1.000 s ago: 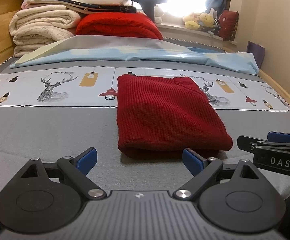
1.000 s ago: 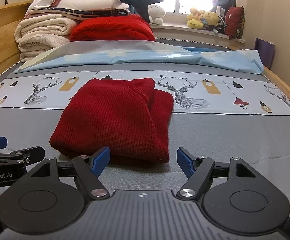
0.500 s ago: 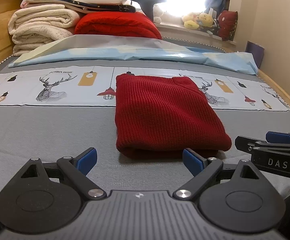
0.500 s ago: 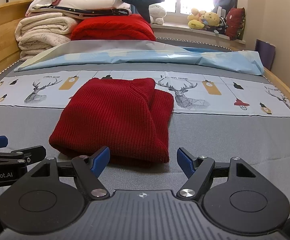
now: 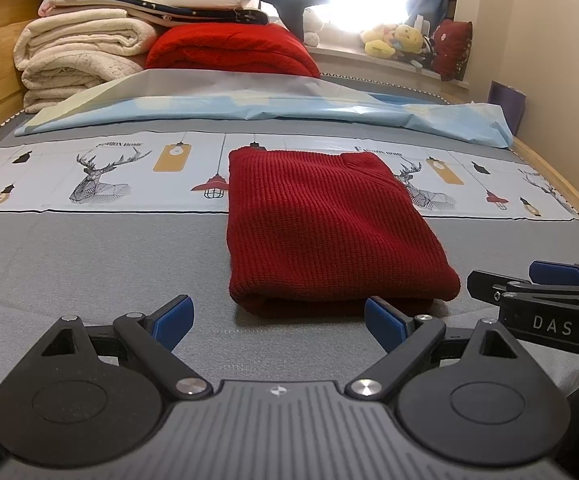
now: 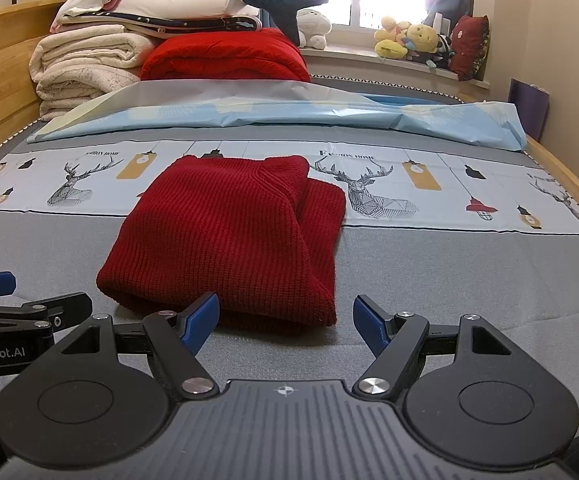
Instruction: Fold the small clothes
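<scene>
Sweater (image 5: 329, 232), dark red and knitted, is seen folded into a thick rectangle on the bed (image 5: 89, 260), straight ahead of both tools. It lies partly on the grey cover and partly on the pale band printed with deer and lamps. In the right wrist view a second folded layer is shown sticking out along its right side.

The left tool (image 5: 277, 322) is held low, just short of the near edge of the sweater, with its blue pads (image 5: 173, 320) spread wide and nothing between them. The right pad is seen close to the near right corner of the fold; whether it touches cannot be told. The right tool (image 6: 287, 322) is likewise released and empty, its left pad set at the near edge of the sweater and its right pad over bare grey cover. Each tool is caught at the edge of the other's view, the two side by side.

Beyond the sweater a light blue sheet (image 5: 289, 110) is laid across the bed. Farther back, stacked blankets (image 6: 89, 64) and a red quilt (image 6: 225, 56) are piled, and plush toys (image 6: 409, 40) are lined up on the window sill.
</scene>
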`<state>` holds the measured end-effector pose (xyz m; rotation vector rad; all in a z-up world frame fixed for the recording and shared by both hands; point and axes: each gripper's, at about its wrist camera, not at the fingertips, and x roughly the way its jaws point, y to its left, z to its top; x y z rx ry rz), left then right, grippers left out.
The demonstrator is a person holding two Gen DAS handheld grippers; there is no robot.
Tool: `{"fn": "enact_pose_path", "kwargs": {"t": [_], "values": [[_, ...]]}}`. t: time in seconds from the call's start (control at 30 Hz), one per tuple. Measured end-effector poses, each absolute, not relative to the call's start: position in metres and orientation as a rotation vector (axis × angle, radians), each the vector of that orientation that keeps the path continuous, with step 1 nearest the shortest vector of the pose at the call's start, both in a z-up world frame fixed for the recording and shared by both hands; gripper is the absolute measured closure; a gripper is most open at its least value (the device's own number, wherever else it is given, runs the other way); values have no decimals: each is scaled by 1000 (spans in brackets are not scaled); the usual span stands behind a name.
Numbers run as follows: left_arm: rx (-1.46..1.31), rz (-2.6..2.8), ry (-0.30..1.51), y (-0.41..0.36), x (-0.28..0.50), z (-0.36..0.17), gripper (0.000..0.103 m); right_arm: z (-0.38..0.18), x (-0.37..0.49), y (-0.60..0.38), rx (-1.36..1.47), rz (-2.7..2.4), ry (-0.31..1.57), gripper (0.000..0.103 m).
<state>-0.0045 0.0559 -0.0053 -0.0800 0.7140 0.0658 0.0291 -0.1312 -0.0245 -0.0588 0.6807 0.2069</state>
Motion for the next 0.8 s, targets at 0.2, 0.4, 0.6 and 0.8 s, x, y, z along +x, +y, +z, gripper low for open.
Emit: {"fn": "enact_pose_path", "kwargs": {"t": [0.2,0.4,0.6,0.8], "values": [[-81,66,714,55,-5,-5,8,-24,29,-130,-58,206,681,28],[-77,55,712,54,-4,-6,8,-25,29,-131,-59,207,681,28],[-75,51,712,54,-3,-7,8,-25,29,-131,-61,207,680,28],[-75,50,711,54,-3,-7,8,-26,29,-133,-61,207,681,28]]}}
